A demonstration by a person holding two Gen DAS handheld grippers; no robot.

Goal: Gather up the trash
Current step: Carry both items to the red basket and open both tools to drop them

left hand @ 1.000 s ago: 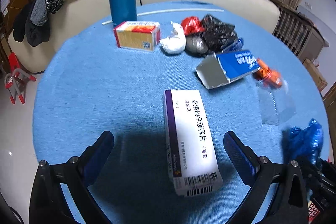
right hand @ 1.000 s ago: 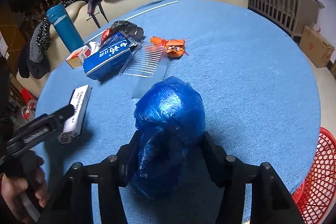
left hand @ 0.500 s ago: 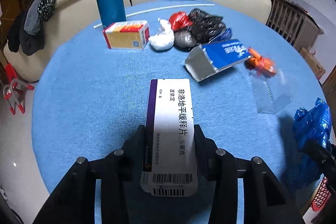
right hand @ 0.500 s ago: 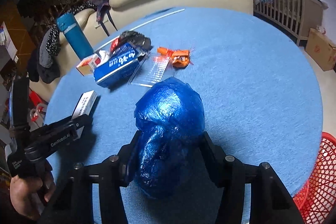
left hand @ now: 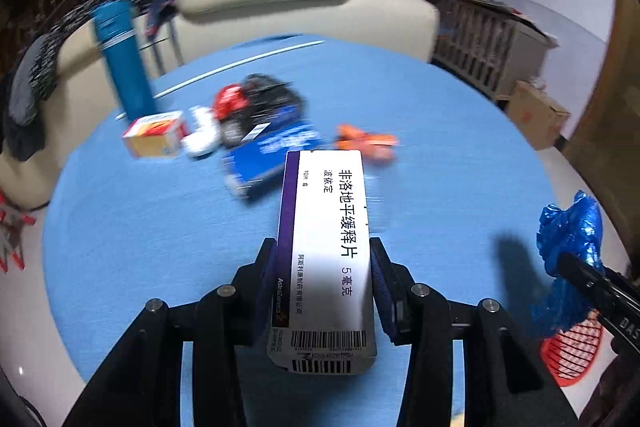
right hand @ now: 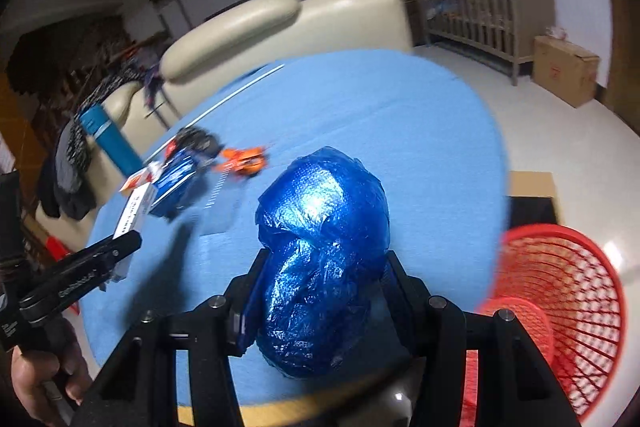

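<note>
My left gripper (left hand: pixel 324 279) is shut on a white medicine box (left hand: pixel 328 247) with a purple edge and holds it above the blue table (left hand: pixel 160 219). My right gripper (right hand: pixel 320 287) is shut on a crumpled blue plastic bag (right hand: pixel 324 251) and holds it above the table's near right edge. The bag also shows at the right of the left wrist view (left hand: pixel 568 239). A red mesh basket (right hand: pixel 560 291) stands on the floor to the right of the table. The left gripper with the box shows at the left of the right wrist view (right hand: pixel 128 227).
More trash lies at the table's far left: a blue box (left hand: pixel 272 155), an orange wrapper (left hand: pixel 364 143), a black bag (left hand: pixel 264 95), a red scrap (left hand: pixel 230 97), a white wad (left hand: pixel 202 135) and an orange-white carton (left hand: pixel 156 135). A blue bottle (left hand: pixel 122 63) stands behind them. A cream sofa (left hand: pixel 280 11) is beyond.
My left gripper closed on the medicine box and lifted it off the table. My right gripper lifted the blue bag and swung right, so the red basket came into view.
</note>
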